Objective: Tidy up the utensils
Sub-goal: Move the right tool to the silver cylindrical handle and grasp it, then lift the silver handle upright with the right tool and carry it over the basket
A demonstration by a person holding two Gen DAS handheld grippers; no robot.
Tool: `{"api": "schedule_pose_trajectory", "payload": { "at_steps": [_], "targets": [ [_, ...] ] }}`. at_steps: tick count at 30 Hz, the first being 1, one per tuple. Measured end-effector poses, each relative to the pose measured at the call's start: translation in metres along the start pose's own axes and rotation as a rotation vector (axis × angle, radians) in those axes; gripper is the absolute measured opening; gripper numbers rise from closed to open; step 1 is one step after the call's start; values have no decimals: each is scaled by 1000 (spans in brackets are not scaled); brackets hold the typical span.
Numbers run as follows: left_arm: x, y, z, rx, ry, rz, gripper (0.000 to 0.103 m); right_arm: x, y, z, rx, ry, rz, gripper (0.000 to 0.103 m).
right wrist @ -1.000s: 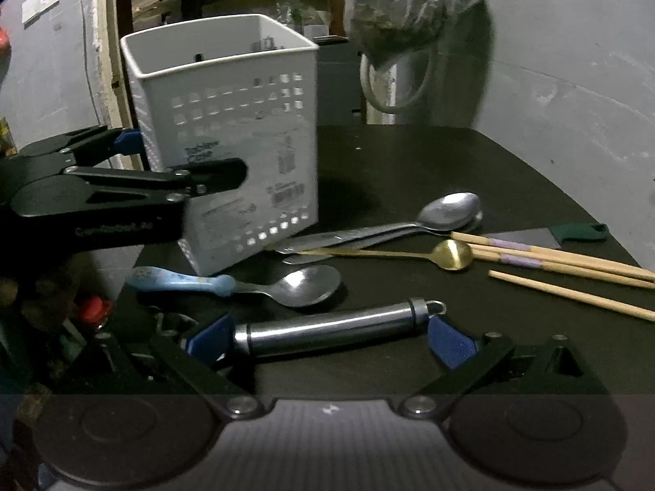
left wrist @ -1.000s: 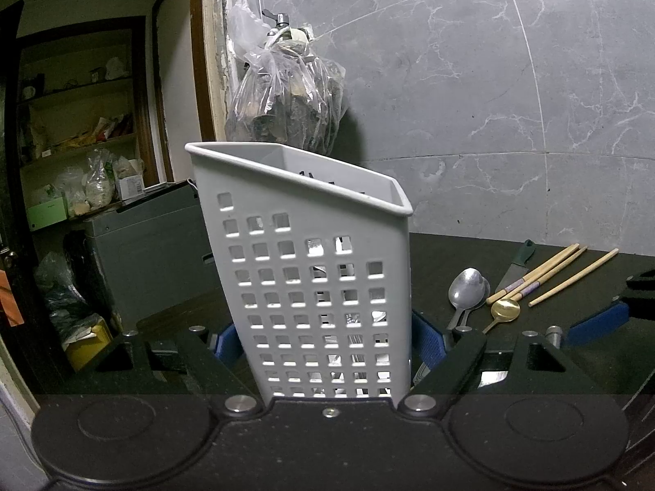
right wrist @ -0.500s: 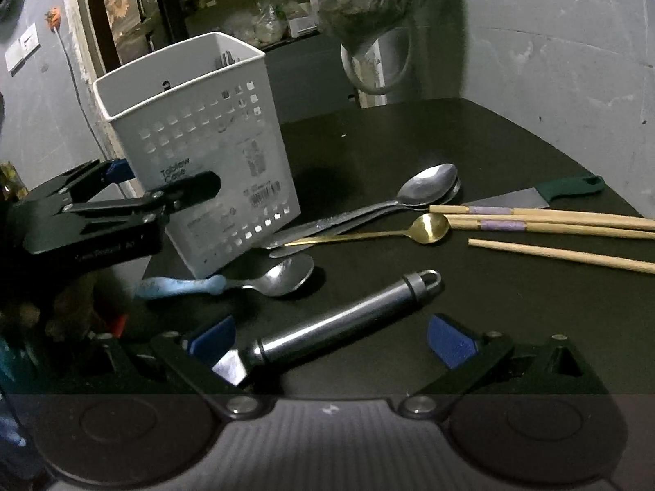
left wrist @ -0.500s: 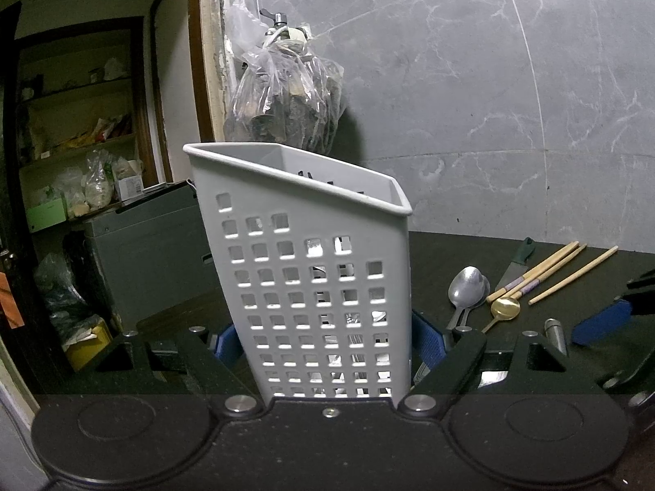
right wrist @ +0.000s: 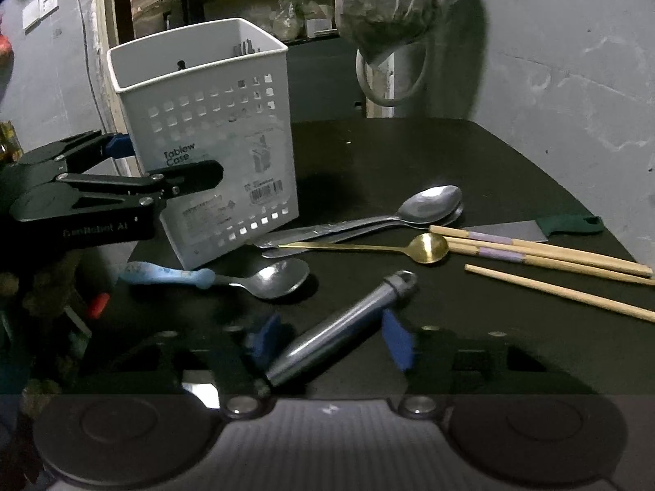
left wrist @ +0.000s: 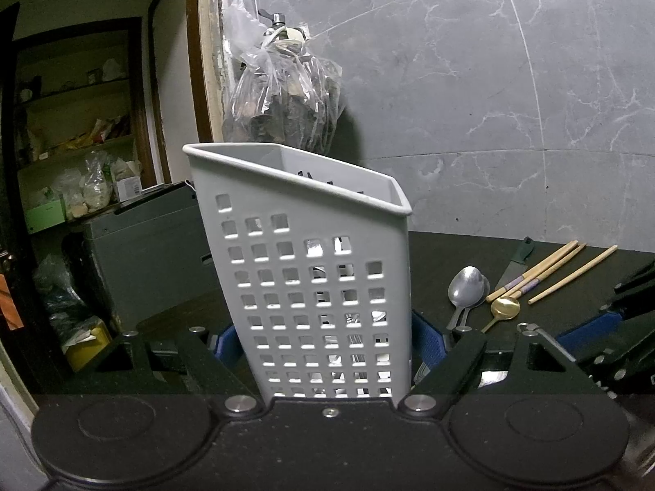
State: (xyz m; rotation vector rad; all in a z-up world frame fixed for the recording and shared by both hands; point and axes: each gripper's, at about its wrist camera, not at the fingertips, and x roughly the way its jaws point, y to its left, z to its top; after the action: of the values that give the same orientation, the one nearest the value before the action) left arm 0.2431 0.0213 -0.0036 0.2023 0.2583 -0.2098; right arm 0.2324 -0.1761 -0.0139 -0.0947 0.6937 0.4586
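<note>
While the left gripper point(left wrist: 323, 347) clamps the white utensil caddy point(right wrist: 204, 143), the right gripper point(right wrist: 327, 339) has just been closing — its jaws not yet touching the steel handle point(right wrist: 339, 327) between them.

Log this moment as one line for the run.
left tool: shut on caddy | right tool: closing around steel handle, contact unclear

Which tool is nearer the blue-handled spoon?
Left. The left tool clamps the caddy just above the blue-handled spoon; the right tool brackets the steel handle nearer the camera.
</note>
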Motion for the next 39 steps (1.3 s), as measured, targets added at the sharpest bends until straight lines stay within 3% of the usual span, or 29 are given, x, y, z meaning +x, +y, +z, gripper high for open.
{"api": "schedule_pose_trajectory", "payload": {
  "at_steps": [2,4,7,10,13,15,16,19,24,28,36,39],
  "targets": [
    [0,0,0,1,0,0,83,-2,-1,0,-14,10,-2,41],
    [0,1,0,2,0,-1,83,-4,-1,1,-38,24,-5,40],
    [0,1,0,2,0,-1,83,-3,0,3,-60,43,-4,41],
    [0,1,0,2,0,0,83,1,-2,8,-35,54,-1,50],
    [0,1,0,1,1,-1,83,7,-2,11,-17,51,-33,50],
    [0,0,0,3,1,-1,83,9,-1,12,-17,45,-49,43],
    [0,1,0,2,1,-1,83,10,0,12,-15,40,-58,31],
    [0,1,0,2,1,-1,83,11,0,14,-17,38,-63,19],
    [0,0,0,3,1,-2,83,7,-10,16,32,17,-50,20],
    [0,0,0,2,2,-1,83,-11,-16,20,65,-82,-21,20],
    [0,1,-1,3,3,0,83,-51,-19,24,105,-435,39,20],
    [0,2,-1,4,3,-1,83,-55,-16,22,79,-500,18,20]
  ]
}}
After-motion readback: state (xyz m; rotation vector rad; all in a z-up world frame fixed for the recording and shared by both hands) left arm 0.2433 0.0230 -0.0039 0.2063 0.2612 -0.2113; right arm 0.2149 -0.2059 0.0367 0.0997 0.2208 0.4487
